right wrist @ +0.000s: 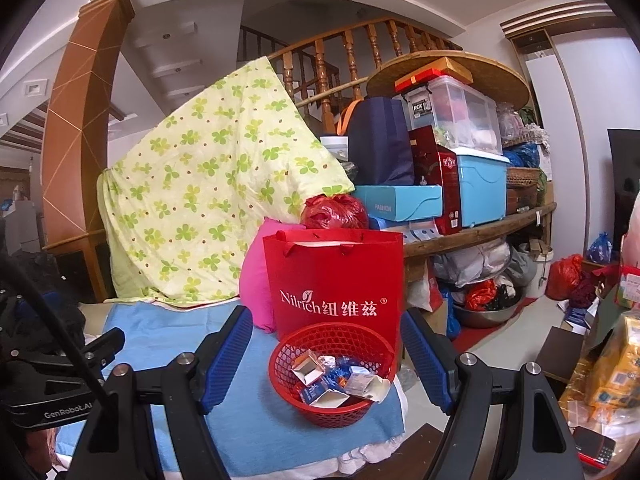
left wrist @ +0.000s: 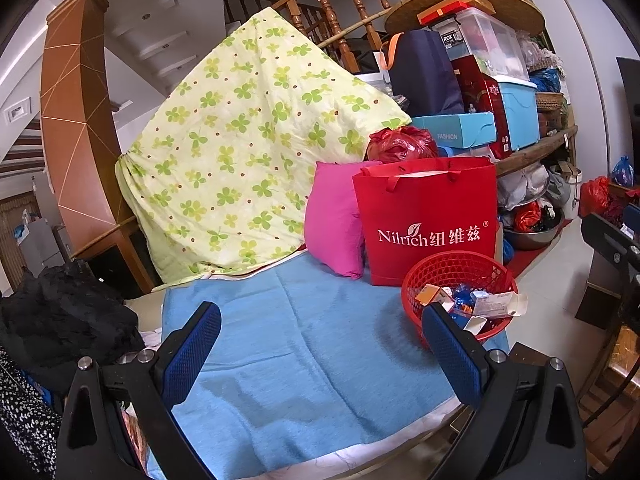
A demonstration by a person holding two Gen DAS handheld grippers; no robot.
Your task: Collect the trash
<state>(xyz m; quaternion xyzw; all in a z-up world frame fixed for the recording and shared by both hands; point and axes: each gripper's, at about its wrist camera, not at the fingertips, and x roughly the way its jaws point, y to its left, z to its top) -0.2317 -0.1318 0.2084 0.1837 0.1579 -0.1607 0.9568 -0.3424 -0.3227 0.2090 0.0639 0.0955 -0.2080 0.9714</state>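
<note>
Blue cloth (left wrist: 312,344) is wide open on the left; the red basket (right wrist: 332,376) sits near its right corner, red bag (right wrist: 336,276) and pink pillow (left wrist: 332,220) blocking behind.

Black gripper (right wrist: 326,350) frame — blue textured finger pads (right wrist: 224,356), silver screws, white "GenRobot.AI" lettering, one black cable.

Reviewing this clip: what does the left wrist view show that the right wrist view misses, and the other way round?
Only the left wrist view shows the black crumpled fabric heap at its left edge. Only the right wrist view shows the yellow packaged goods and a small red device at lower right. Both show the red plastic mesh basket of wrappers and small cartons on the blue cloth, the red paper shopping bag, the pink pillow and the clover-print quilt. Both claws, left and right, stand open and empty.
</note>
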